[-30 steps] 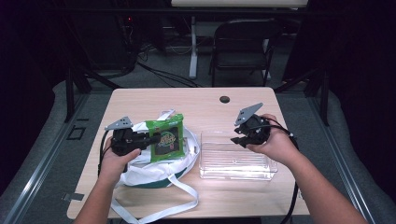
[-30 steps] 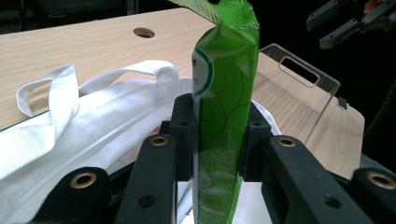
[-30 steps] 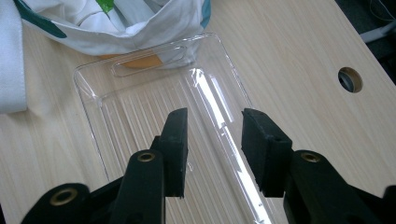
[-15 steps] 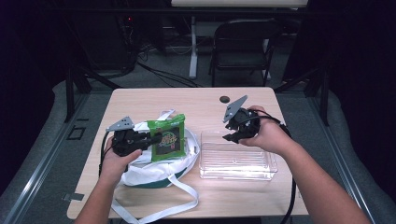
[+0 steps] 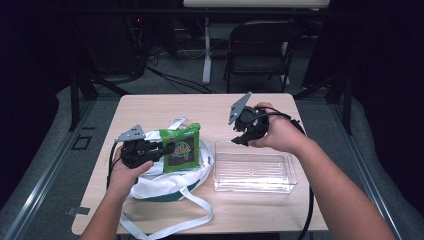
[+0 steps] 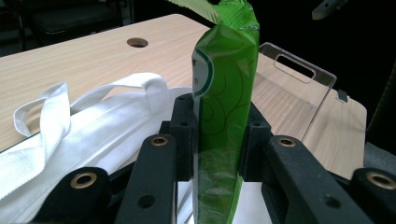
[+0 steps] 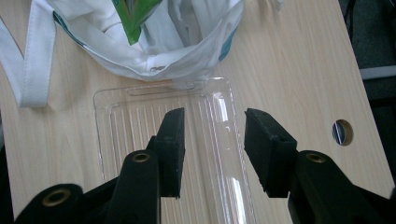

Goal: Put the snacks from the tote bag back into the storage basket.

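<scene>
From the high view I see my left gripper (image 5: 167,149) holding a green packet (image 5: 181,148) above the white bag (image 5: 170,181) on the bench (image 5: 160,107). In the left gripper view, both fingers (image 6: 183,128) pinch the packet. In the right gripper view, the fingers (image 7: 170,140) gape, empty, over the clear tray (image 7: 121,116).

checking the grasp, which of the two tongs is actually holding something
The left tongs: their jaws are clamped on the green packet above the white bag. The right tongs are open over the clear tray.
</scene>
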